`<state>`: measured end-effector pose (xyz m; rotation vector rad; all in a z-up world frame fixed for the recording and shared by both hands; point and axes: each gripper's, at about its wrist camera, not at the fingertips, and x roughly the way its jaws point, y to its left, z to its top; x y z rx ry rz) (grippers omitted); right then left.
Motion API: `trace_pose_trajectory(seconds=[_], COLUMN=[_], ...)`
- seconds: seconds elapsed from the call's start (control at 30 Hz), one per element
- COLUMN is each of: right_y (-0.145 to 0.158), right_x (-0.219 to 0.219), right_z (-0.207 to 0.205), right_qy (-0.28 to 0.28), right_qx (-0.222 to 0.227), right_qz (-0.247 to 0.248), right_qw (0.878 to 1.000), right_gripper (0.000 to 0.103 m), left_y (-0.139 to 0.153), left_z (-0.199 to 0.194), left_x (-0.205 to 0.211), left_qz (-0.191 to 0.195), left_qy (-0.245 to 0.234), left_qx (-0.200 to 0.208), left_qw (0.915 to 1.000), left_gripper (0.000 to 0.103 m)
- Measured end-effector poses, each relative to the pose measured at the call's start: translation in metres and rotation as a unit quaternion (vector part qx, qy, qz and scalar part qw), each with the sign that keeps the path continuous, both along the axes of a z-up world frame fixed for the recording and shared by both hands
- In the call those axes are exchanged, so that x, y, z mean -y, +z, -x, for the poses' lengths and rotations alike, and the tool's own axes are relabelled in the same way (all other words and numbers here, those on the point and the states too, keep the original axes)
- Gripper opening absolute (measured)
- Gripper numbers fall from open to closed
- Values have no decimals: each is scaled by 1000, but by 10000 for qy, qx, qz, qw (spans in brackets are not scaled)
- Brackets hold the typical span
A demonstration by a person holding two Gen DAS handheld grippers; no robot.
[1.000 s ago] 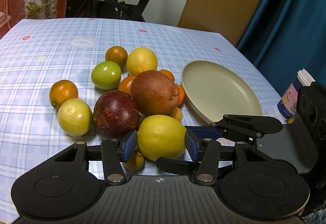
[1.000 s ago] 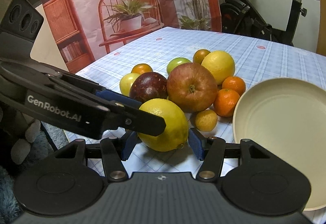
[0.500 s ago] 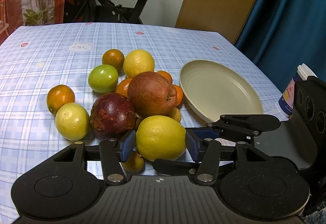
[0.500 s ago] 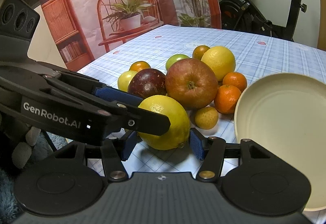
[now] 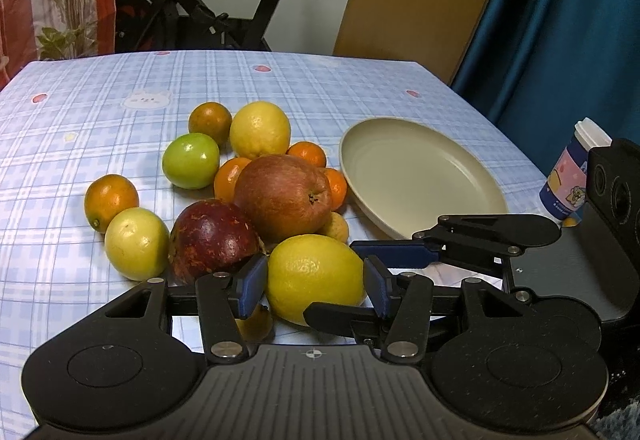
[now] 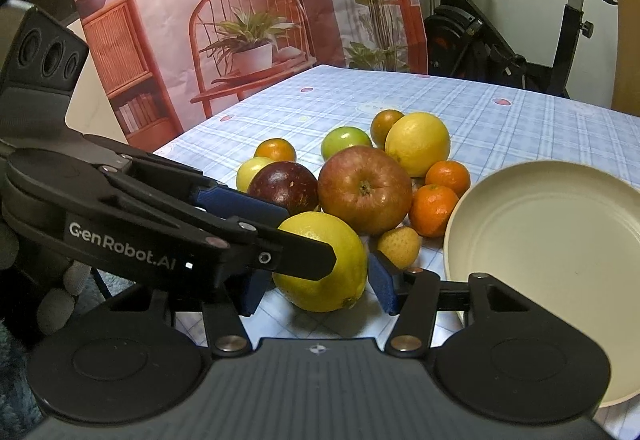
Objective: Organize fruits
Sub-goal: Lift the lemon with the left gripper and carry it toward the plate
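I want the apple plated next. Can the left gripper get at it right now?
Probably not: the left gripper grips the lemon, which sits right in front of the apple. It would have to let go first.

The left hand-held gripper [image 5: 315, 286] is matte black plastic, with a ribbed grey plate at its base between two round, speckled housings. Its linkage arms carry silver rivets, and its fingers end in dark blue pads [image 5: 253, 283]. The right hand-held gripper [image 6: 318, 280] is built the same (blue pads, silver rivets). Seen from the side, the left one bears white "GenRobot.AI" lettering and three round holes on a block behind.
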<state>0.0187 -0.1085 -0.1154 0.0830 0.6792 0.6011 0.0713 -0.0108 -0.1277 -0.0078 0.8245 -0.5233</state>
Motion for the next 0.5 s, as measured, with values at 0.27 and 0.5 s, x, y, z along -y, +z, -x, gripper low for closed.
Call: trace_pose_trajectory(seconds=[0.27, 0.5], right_y=[-7, -11], right_x=[-2, -3], right_z=[-7, -8], right_qy=[91, 129], right_qx=[-174, -254], right_qz=[-11, 25], right_qw=[9998, 9996], right_gripper=[59, 59], left_y=[-3, -5], left_z=[-4, -6], left_x=[0, -1], left_qz=[15, 56], left_qy=[-6, -17], left_qx=[-99, -154], left_qw=[9999, 9999], left_gripper=[58, 59])
